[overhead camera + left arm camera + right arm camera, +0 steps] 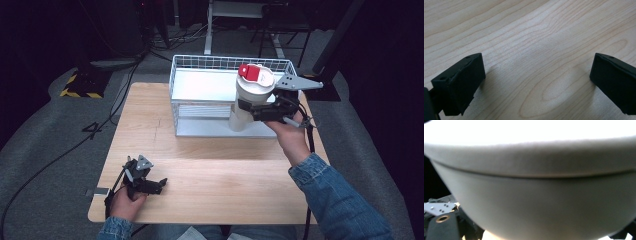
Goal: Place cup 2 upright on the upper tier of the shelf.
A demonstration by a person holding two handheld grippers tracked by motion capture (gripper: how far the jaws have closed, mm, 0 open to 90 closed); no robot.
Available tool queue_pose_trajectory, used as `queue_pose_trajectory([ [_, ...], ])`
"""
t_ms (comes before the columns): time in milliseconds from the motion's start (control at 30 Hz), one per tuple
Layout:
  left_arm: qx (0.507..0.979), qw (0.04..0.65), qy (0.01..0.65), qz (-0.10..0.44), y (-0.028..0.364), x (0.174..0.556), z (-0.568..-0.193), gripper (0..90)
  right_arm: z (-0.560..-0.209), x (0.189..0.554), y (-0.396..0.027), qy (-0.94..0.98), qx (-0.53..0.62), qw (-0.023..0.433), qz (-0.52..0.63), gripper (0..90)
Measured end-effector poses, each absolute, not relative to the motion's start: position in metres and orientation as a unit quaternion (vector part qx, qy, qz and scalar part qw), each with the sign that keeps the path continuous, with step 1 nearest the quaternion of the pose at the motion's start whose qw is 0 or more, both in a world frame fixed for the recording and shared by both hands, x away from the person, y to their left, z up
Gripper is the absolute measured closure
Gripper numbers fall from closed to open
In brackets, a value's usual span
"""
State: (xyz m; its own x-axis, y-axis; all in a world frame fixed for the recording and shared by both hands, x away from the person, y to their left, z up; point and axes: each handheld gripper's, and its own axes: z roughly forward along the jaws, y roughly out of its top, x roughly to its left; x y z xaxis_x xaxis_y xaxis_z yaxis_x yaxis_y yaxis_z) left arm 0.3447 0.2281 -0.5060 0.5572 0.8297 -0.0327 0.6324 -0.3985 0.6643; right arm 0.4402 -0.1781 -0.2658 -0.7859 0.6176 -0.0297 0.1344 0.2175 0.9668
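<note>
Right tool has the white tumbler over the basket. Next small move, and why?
Probably keep carrying the white tumbler with the red lid over the wire basket and lower it gently inside. The right tool grips it mid-body, tilted, above the basket's front wall; the left tool rests open on the table.

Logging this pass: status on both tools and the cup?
Left tool open, low over table. Right tool clamped on white cup with red-tabbed lid, held above wire basket. Nothing in the way.
</note>
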Motion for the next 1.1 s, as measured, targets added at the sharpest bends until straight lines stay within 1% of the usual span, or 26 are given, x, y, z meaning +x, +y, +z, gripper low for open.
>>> queue_pose_trajectory([
  [500, 0.822, 0.32, 0.444, 0.153, 0.228, 0.345, -0.506, 0.5, -0.253, 0.486, -0.165, 0.732, 0.287, 0.227, 0.575, 13.1],
  [1100, 0.823, 0.319, 0.444, 0.153, 0.228, 0.345, -0.506, 0.5, -0.26, 0.53, -0.147, 0.723, 0.313, 0.249, 0.563, 13.1],
])
